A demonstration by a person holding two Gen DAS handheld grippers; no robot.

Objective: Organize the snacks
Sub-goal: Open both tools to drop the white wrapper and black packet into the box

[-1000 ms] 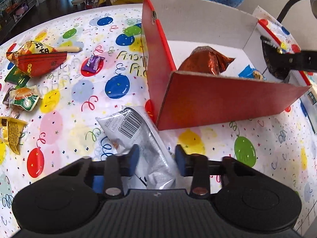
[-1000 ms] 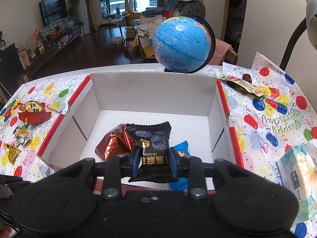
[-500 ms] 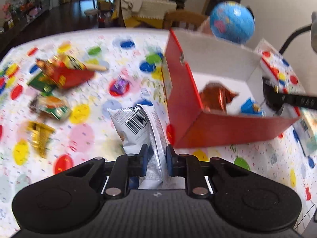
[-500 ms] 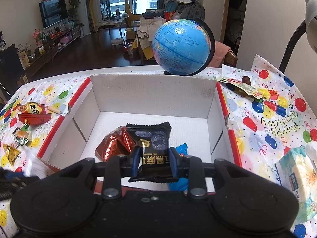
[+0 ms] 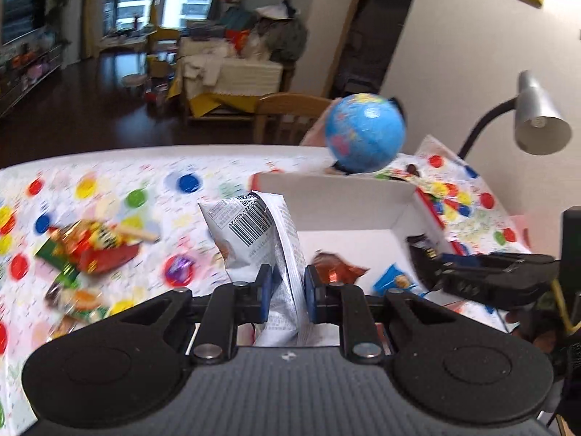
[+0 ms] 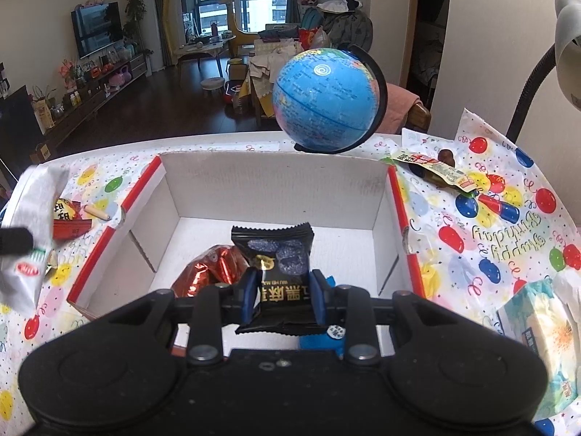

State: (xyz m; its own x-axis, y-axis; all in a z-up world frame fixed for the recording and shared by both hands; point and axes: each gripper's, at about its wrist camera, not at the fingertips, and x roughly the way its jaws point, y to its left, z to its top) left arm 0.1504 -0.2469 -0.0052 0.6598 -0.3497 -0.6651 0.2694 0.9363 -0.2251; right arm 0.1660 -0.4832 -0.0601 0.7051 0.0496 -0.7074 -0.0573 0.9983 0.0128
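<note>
The left tool [image 5: 284, 288] is clamped on the silver snack packet [image 5: 254, 232], held clear of the table [image 5: 152, 167] beside the red-and-white box [image 6: 272, 185]. The right tool [image 6: 282, 292] is clamped on the black snack packet [image 6: 276, 254] above the box interior.

Risk: the silver packet is gripped near its lower end; the upright pouch may sag or catch the box wall during transfer.

Change: one second earlier, the silver packet lay on the table between spread pads. The right tool is unchanged.
</note>
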